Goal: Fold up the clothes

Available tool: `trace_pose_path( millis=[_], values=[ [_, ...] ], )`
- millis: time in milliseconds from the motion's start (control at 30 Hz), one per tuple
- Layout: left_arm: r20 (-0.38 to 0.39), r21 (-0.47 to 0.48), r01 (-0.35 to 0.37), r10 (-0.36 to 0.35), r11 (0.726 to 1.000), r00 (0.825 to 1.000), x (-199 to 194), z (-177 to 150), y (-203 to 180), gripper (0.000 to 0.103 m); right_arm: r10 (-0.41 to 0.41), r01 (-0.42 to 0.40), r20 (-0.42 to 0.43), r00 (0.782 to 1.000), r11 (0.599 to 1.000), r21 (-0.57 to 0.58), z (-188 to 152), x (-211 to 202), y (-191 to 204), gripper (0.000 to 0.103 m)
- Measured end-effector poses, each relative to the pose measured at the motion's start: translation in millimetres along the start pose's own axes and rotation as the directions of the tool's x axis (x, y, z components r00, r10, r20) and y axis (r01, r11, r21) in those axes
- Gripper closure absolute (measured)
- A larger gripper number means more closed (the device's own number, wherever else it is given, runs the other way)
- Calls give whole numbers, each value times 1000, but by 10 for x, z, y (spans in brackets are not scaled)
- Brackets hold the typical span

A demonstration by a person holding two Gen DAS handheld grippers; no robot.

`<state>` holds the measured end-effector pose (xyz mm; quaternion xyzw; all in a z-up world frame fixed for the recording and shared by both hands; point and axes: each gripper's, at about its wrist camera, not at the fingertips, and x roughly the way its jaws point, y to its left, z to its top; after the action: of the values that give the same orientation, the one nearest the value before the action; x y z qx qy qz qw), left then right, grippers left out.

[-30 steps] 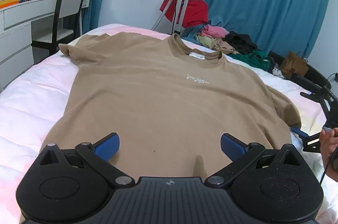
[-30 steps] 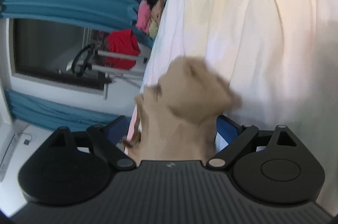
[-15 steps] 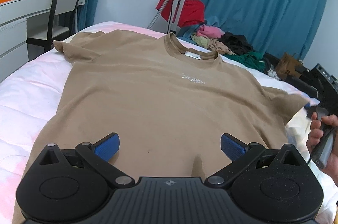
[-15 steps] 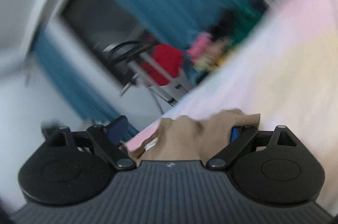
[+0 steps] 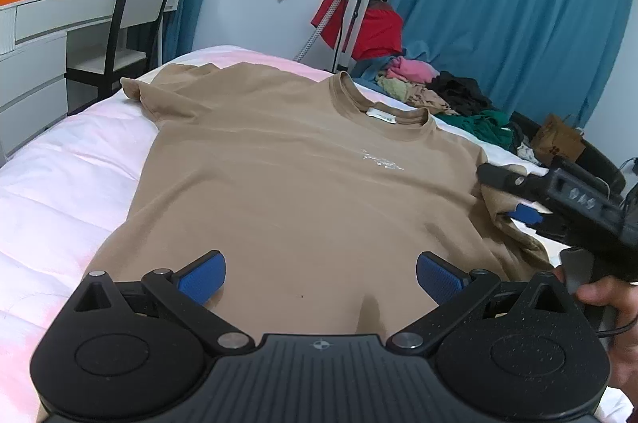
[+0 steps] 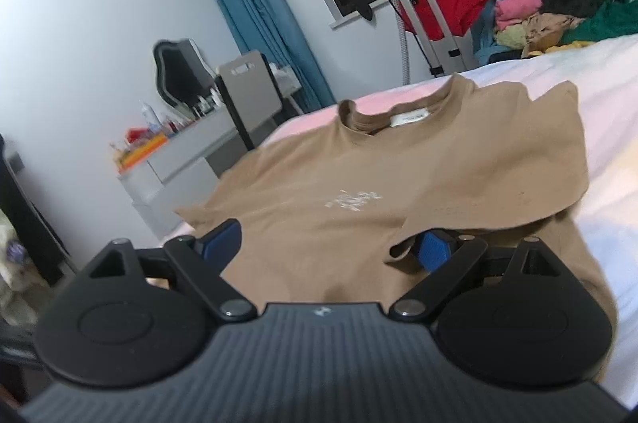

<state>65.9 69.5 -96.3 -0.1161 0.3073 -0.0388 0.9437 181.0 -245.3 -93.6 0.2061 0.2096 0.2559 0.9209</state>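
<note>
A tan T-shirt (image 5: 287, 183) lies face up on the white bed (image 5: 60, 191), collar toward the window. It also shows in the right wrist view (image 6: 359, 191), with its right sleeve (image 6: 518, 163) folded in over the chest. My left gripper (image 5: 321, 275) is open and empty over the shirt's lower hem. My right gripper (image 6: 331, 243) is open just above the shirt's right side, with the sleeve's edge lying over its right finger. It also shows in the left wrist view (image 5: 518, 199) at the shirt's right edge.
A pile of loose clothes (image 5: 438, 91) lies at the far right of the bed. A garment steamer stand (image 5: 355, 0) with a red cloth stands by the window. A white desk (image 5: 40, 36) and chair (image 5: 131, 36) stand at the left. A brown bag (image 5: 558, 139) sits at right.
My right gripper swung from the bed's right side in over the shirt, carrying the right sleeve onto the chest, and its jaws have opened. The left gripper has drifted slightly over the hem.
</note>
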Motion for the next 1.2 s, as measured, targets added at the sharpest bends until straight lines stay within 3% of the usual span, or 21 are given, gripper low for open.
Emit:
trace_pose_path(
  millis=[200,367,500,600,700,733,867,933,967,1033,1133,1200],
  values=[
    [-10,0,-2,2,1000,1000,21,-13,2,0,-1,-12,135,991,995,95,126,-137,-120,10],
    [-6,2,-1,1,1000,1000,11,-12,-14,0,-140,46,250,958,936,348,120,-318,-613,10],
    [-13,5,-2,2,1000,1000,30,-20,-19,0,-261,31,367,893,849,528,90,-582,-1008,10],
    [-17,5,-3,3,1000,1000,42,-21,-23,0,-316,-1,482,817,835,550,150,-886,-1169,10],
    [-20,8,0,0,1000,1000,50,-28,-39,0,-345,-48,556,756,818,573,169,-1158,-1294,10],
    [-20,11,0,0,1000,1000,53,-30,-44,0,-361,-54,547,756,798,600,140,-1188,-1358,10],
    [-25,19,0,0,1000,1000,63,-36,-58,0,-382,-27,379,843,673,739,-53,-1019,-1641,10],
    [-26,23,-2,3,1000,1000,64,-42,-63,0,-372,15,286,883,632,775,-152,-854,-1739,26],
    [-26,25,-4,5,1000,1000,64,-46,-68,0,-362,42,239,901,621,783,-187,-767,-1775,27],
    [-26,28,-7,8,1000,1000,67,-53,-71,0,-356,122,137,925,616,779,-220,-591,-1789,28],
    [-29,27,-6,7,1000,1000,71,-52,-59,0,-339,169,98,936,675,718,-186,-454,-1678,30],
    [-29,25,-5,5,1000,1000,74,-54,-49,0,-301,158,84,950,696,701,-143,-381,-1632,51]
  ],
)
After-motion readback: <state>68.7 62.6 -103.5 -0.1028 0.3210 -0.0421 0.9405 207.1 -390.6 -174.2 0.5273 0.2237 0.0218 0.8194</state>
